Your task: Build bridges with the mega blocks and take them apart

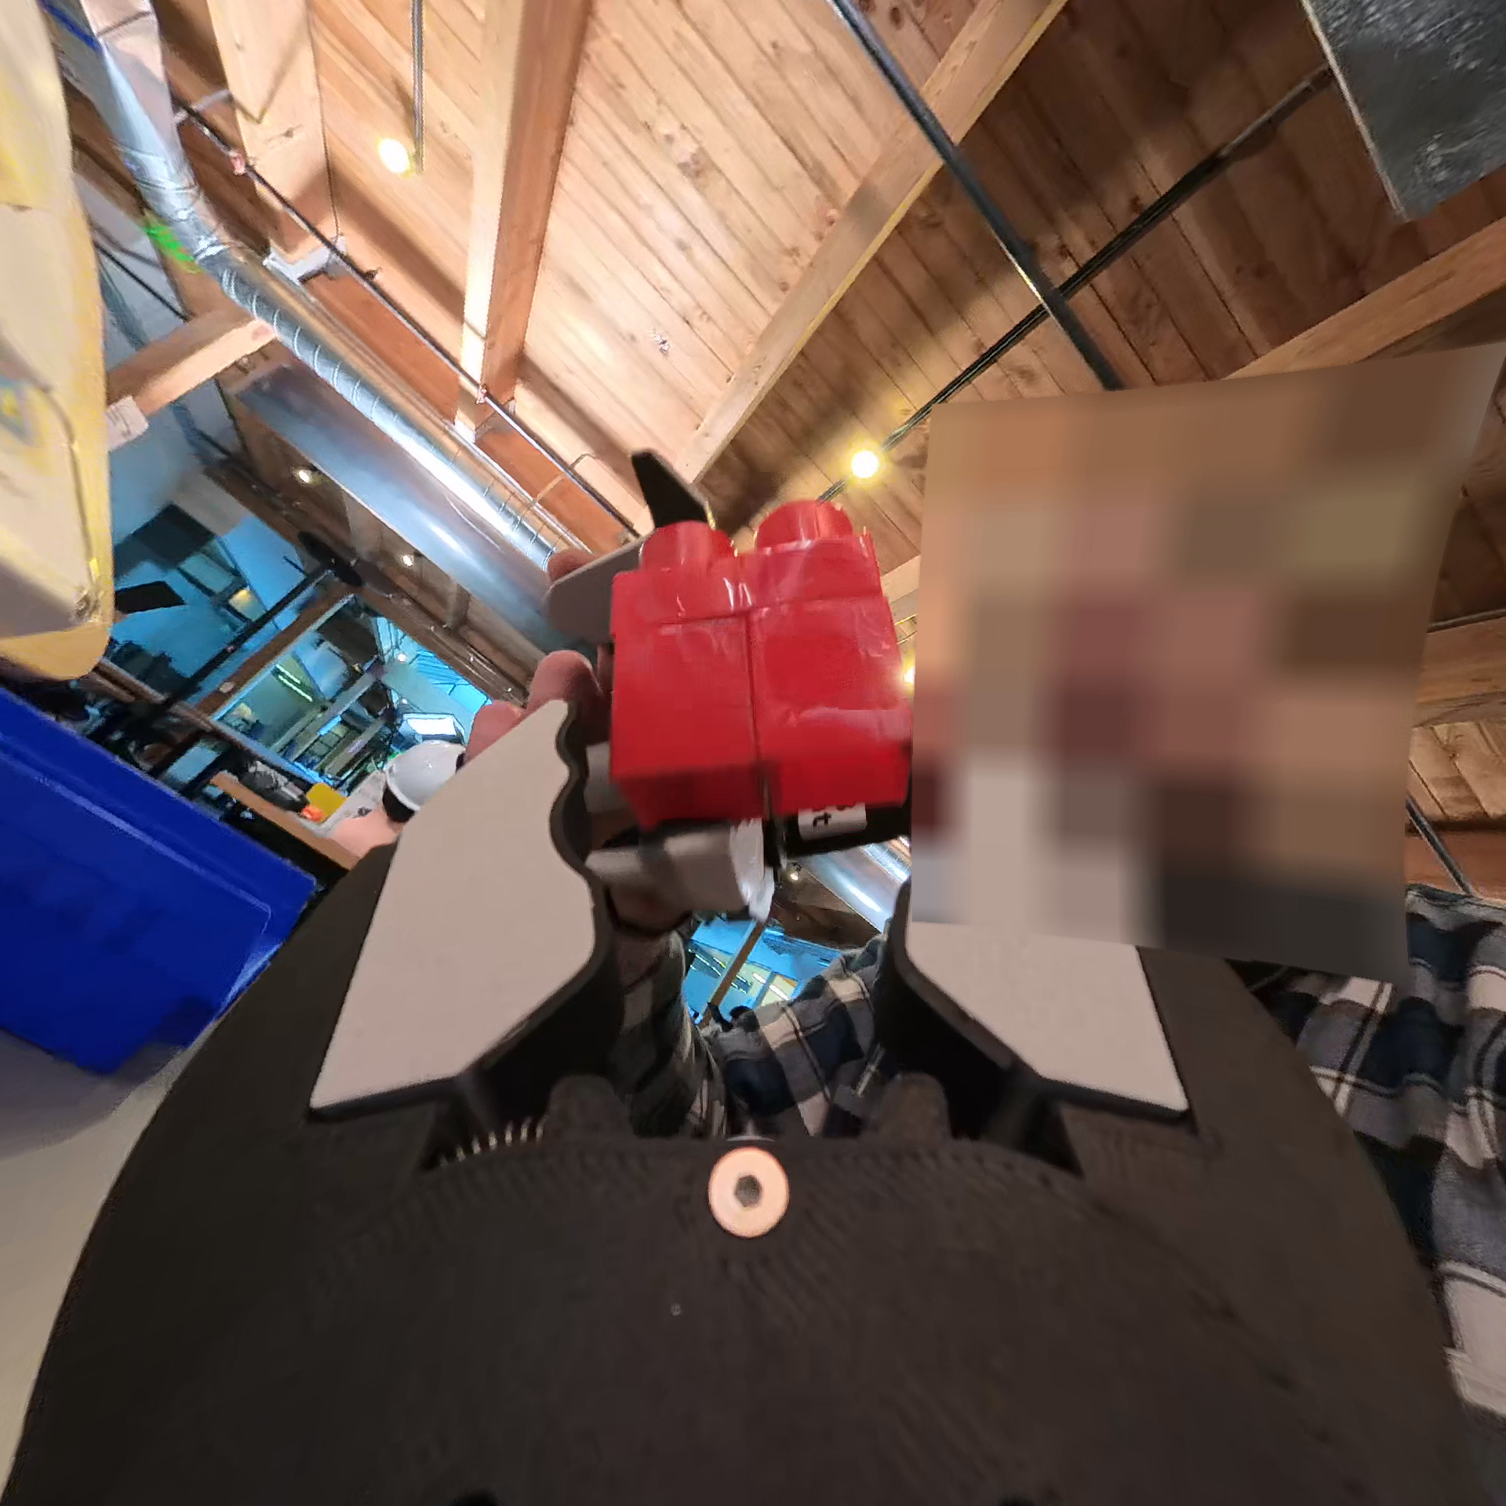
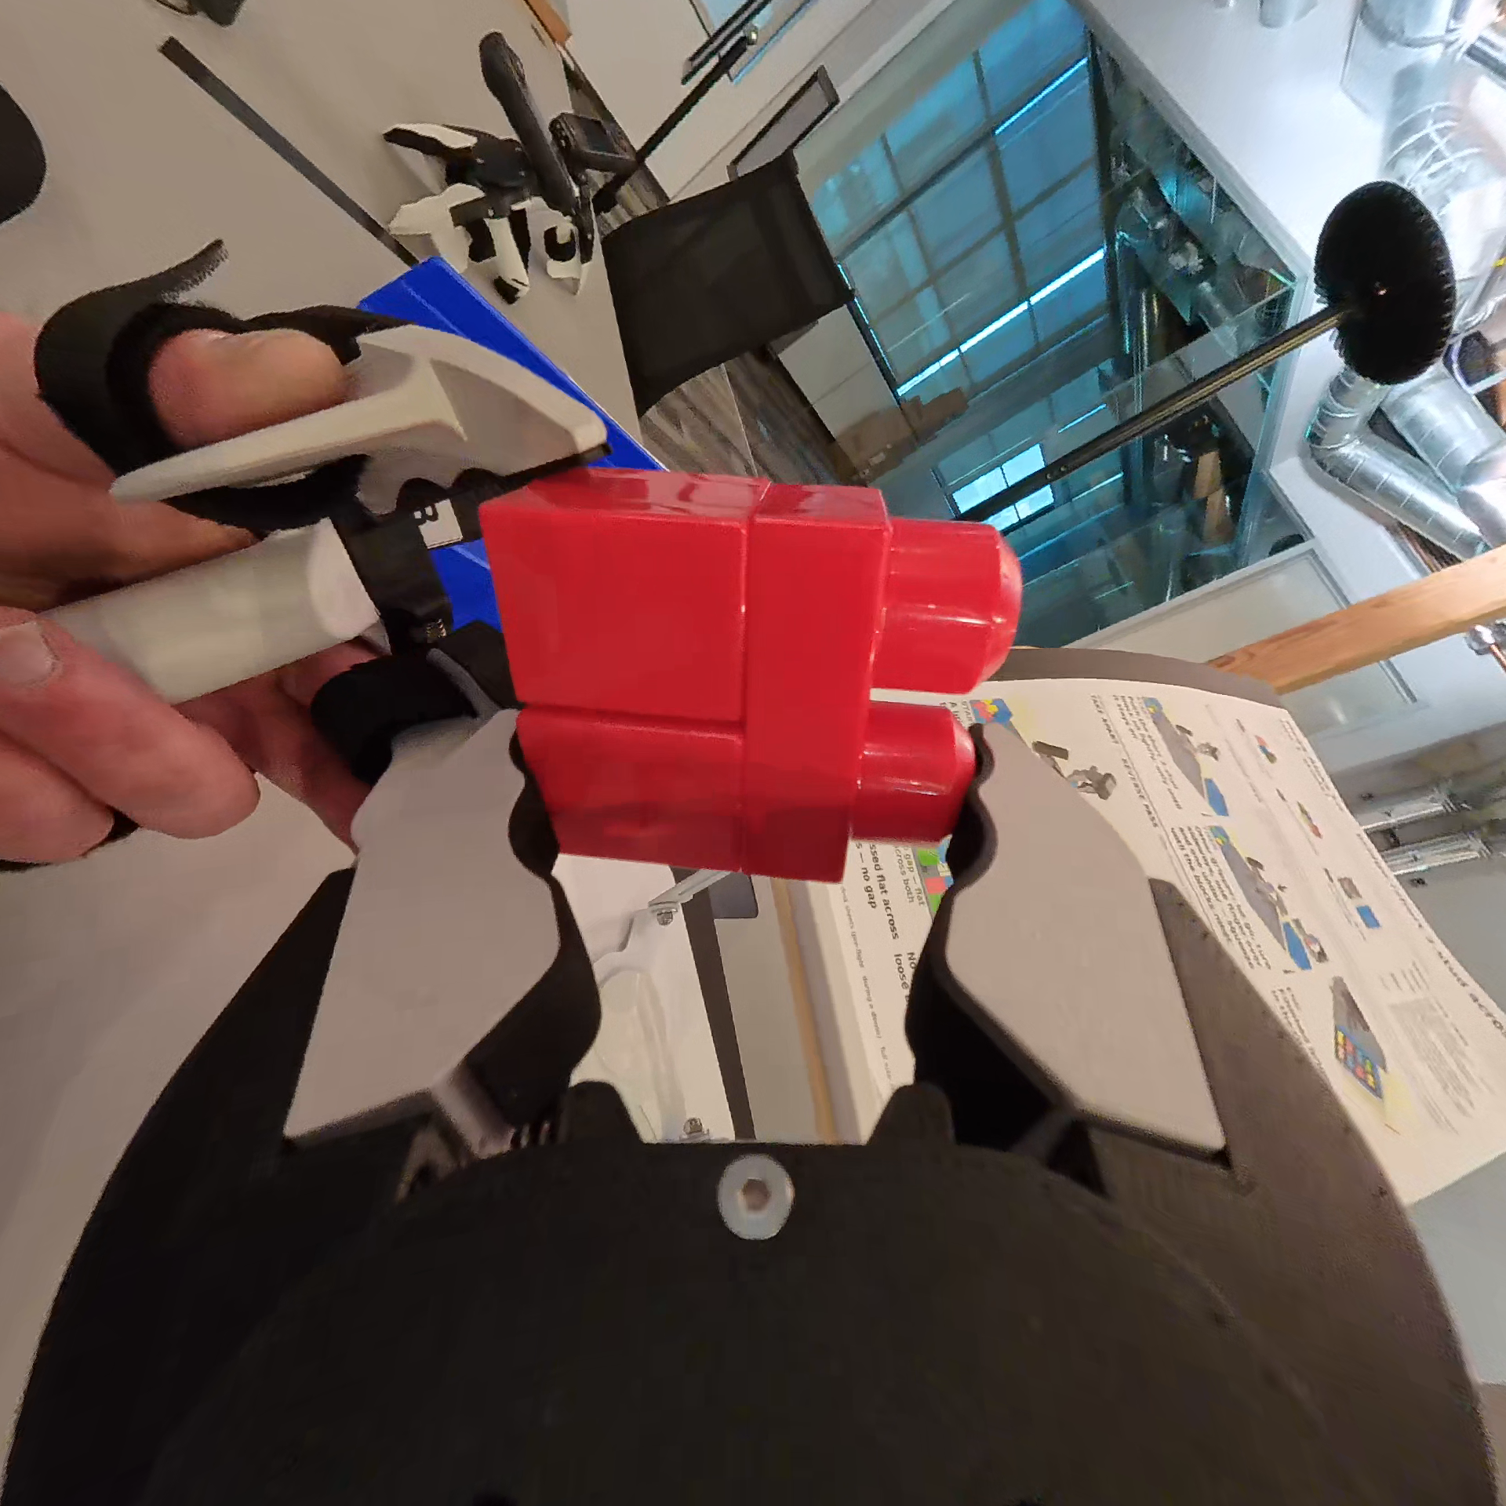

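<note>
A cluster of red blocks (image 2: pixel 717 676), joined together with two round studs at one end, hangs in the air between the two hand-held grippers. The right gripper (image 2: pixel 750 782) pinches it lengthwise: one grey finger (image 2: pixel 456 815) presses the flat base end and the other presses the tip of the lower stud (image 2: pixel 913 774).

The left gripper (image 2: pixel 538 587) comes in from the side, held by a hand (image 2: pixel 106 652) with black straps. Its upper finger (image 2: pixel 521 416) lies along the top face of the blocks; its lower finger is hidden behind them, so whether it clamps the blocks cannot be told.

Open air surrounds the blocks on the stud side and above. A blue bin (image 2: pixel 456 326) sits just behind them on a grey table (image 2: pixel 163 978), and a printed instruction sheet (image 2: pixel 1222 856) curves near the studs.

The left wrist view alone looks upward: the red blocks (image 1: pixel 758 676) sit ahead of its own fingers, one of which (image 1: pixel 505 823) stands just beside the blocks' lower corner while the other is covered by a blurred patch. Wooden ceiling beams (image 1: pixel 505 204) and a silver duct (image 1: pixel 367 367) fill the background, with a plaid sleeve (image 1: pixel 815 1051) below. The right wrist view alone shows the tabletop, a black chair (image 2: pixel 717 269) and large windows (image 2: pixel 1019 244).
</note>
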A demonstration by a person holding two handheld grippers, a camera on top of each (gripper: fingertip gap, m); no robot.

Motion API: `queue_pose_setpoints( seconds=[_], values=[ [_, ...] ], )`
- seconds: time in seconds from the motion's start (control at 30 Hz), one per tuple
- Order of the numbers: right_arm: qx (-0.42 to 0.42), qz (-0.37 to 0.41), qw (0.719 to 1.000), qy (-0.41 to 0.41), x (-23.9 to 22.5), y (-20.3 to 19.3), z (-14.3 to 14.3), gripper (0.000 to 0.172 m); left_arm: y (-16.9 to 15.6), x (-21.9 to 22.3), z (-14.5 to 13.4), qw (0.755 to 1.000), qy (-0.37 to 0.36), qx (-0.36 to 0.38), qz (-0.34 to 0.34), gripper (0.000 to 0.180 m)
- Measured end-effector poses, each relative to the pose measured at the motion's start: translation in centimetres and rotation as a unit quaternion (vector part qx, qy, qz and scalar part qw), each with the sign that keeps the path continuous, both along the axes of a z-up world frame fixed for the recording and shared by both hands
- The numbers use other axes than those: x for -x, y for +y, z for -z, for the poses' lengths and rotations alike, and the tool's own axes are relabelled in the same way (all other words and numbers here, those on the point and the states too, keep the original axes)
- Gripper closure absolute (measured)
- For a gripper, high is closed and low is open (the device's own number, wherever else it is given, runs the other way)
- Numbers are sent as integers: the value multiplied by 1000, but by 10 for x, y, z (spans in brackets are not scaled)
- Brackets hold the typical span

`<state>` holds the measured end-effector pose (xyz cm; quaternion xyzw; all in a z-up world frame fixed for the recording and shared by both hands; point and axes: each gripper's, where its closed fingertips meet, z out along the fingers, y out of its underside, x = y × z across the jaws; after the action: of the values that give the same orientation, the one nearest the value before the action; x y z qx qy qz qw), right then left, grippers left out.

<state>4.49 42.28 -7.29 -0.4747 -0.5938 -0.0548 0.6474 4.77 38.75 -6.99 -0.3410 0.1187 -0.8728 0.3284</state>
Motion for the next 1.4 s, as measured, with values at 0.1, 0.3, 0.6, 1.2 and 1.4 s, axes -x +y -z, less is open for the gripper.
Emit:
queue_pose_setpoints(
  seconds=[0.1,0.3,0.6,1.2,1.4],
  values=[
    [10,-23,1000,-9,3,-3,5,74,-5,-2,5,1000,6,-6,7,102],
    [21,-64,996,-57,8,-10,15,74,-22,-11,3,998,13,-44,49,102],
    [-17,-53,996,-63,11,-9,13,72,-16,-8,4,999,-17,-34,19,104],
    [24,-27,991,-126,9,-14,24,79,-22,-11,13,999,-12,-27,24,103],
    [15,5,992,-123,10,-8,24,80,-15,-9,13,1000,-6,-14,-8,104]
  ],
)
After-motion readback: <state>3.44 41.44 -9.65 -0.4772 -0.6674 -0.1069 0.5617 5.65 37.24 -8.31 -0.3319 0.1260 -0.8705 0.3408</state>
